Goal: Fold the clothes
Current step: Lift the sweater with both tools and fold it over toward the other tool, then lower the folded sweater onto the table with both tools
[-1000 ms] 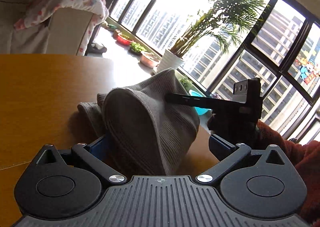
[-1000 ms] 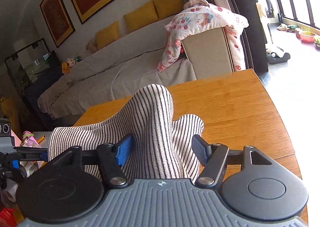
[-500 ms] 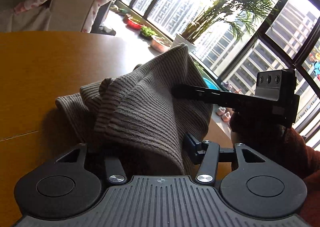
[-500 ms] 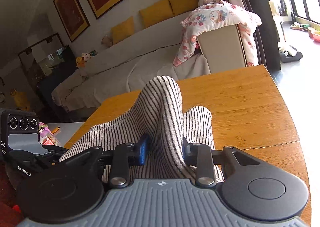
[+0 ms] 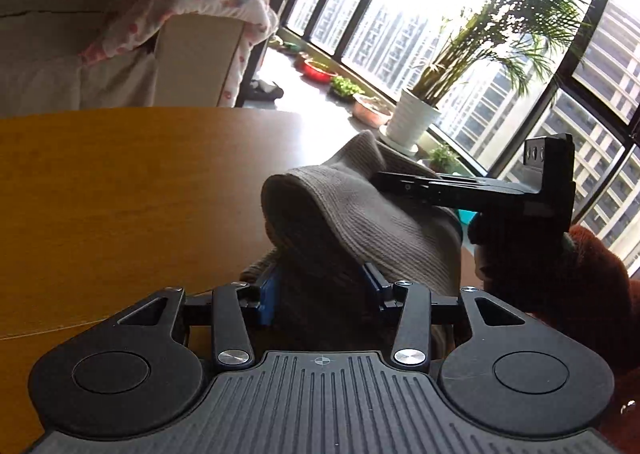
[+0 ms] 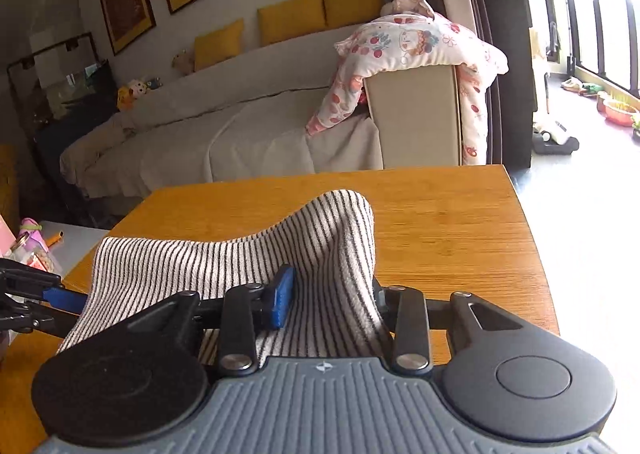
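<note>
1. the table [image 6: 440, 222] carries everything – a warm wooden top whose far edge faces a sofa [image 6: 240, 126] and whose right edge faces the windows.

2. the striped cloth [image 6: 224, 258] is held up off the table near its front edge, strung between the two tools. it sags in the middle and peaks in a soft hump at the right-hand end, so i judge it light, limp and not slippery – a knit or terry weave that drapes at once and will not keep a crease unless pressed flat. nothing fragile about it.

3. look: thin dark stripes on off-white in the right wrist view; backlit by the window it reads plain grey-brown and ribbed in the left wrist view. which garment it is, i cannot tell.

4. where to hold: edges or corners, well apart, so the span between stays taut enough to lay down straight.

5. the right gripper [image 6: 332, 294] has its blue pads pressed into a gathered fold of the cloth – pinching it.

6. the left gripper [image 5: 320, 286] likewise clamps a bunched fold, cloth spilling over its pads.
</note>
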A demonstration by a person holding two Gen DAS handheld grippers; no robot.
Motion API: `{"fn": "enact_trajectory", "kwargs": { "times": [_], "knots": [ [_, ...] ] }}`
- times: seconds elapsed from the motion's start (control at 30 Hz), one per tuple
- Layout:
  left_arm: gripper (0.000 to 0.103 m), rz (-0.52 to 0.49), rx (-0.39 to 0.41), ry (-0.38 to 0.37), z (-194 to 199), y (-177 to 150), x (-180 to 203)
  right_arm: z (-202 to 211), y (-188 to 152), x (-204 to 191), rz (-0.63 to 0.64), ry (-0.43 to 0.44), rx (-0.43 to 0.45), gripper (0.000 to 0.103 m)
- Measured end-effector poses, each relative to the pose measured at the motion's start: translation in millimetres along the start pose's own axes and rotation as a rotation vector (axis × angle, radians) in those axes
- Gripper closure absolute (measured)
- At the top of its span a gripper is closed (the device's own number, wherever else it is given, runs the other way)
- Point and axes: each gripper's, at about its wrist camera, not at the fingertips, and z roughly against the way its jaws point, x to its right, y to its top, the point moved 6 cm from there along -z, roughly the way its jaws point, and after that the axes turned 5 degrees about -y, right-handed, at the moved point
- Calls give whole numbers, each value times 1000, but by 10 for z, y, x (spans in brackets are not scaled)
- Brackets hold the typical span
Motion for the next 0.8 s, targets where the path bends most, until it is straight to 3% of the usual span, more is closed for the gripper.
{"fn": "enact_trajectory", "kwargs": {
  "times": [0.07, 0.27, 0.4, 0.5, 0.53, 0.57, 0.7, 0.8],
  "knots": [
    [51, -21, 10, 40, 108, 51, -68, -26, -44, -21, 34, -23, 4, 69],
    [20, -147, 165, -78, 554, 460, 249, 100, -92, -287, 187, -31, 31, 67],
    [19, -246, 111, -159, 187, 567, 554, 96, -107, -344, 196, -20, 19, 66],
    [31, -282, 1, -123, -295, 464, 528, 169, -73, -311, 198, -48, 29, 58],
    [38, -274, -19, -104, -395, 439, 457, 205, -56, -298, 200, -61, 36, 52],
    [39, -265, -39, -84, -493, 414, 387, 274, -11, -272, 194, -83, 55, 44],
    [35, -194, -68, -84, -615, 395, 165, 371, 260, -118, 101, -143, 134, 26],
    [33, -178, -77, -89, -642, 383, 111, 97, 302, -29, 113, -200, 68, 25]
  ]
}}
